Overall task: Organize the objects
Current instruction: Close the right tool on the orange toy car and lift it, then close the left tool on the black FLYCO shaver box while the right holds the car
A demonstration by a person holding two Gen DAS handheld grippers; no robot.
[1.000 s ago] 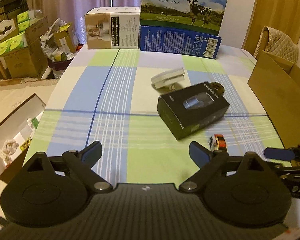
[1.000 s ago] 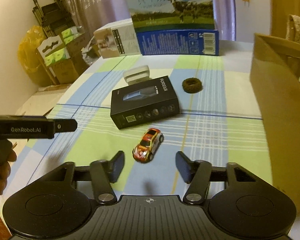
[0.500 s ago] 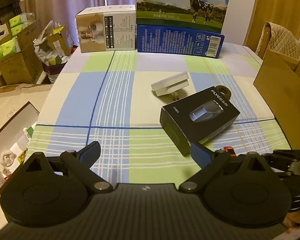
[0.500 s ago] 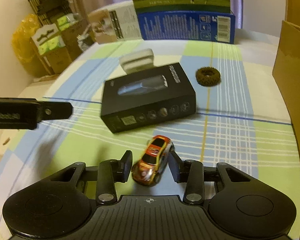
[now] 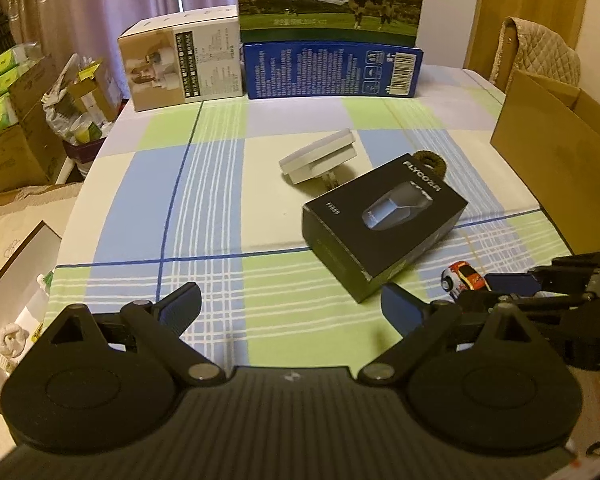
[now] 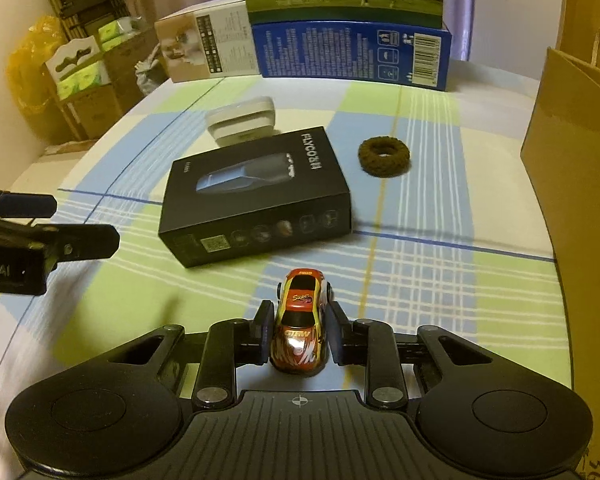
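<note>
My right gripper (image 6: pixel 299 322) is shut on a small orange and yellow toy car (image 6: pixel 300 320), its pads pressing both sides of the car near the table's front. Beyond it lie a black shaver box (image 6: pixel 256 196), a brown ring (image 6: pixel 384 157) and a white plug adapter (image 6: pixel 242 120). My left gripper (image 5: pixel 290 302) hovers open over the checked tablecloth with nothing between its fingers. From the left wrist view the toy car (image 5: pixel 462 280) shows at the right, held by the right gripper (image 5: pixel 496 282), with the shaver box (image 5: pixel 384 222) and the adapter (image 5: pixel 320 158) farther back.
A brown cardboard box (image 6: pixel 572 184) stands open along the table's right edge. A milk carton box (image 5: pixel 332 32) and a beige box (image 5: pixel 182 64) line the far edge. Stacked cartons (image 5: pixel 16 120) crowd the floor at the left, and an open box (image 5: pixel 12 292) lies on the floor.
My right gripper moved forward and closed its fingers around the toy car, which now points straight ahead. My left gripper stayed open and shifted slightly.
</note>
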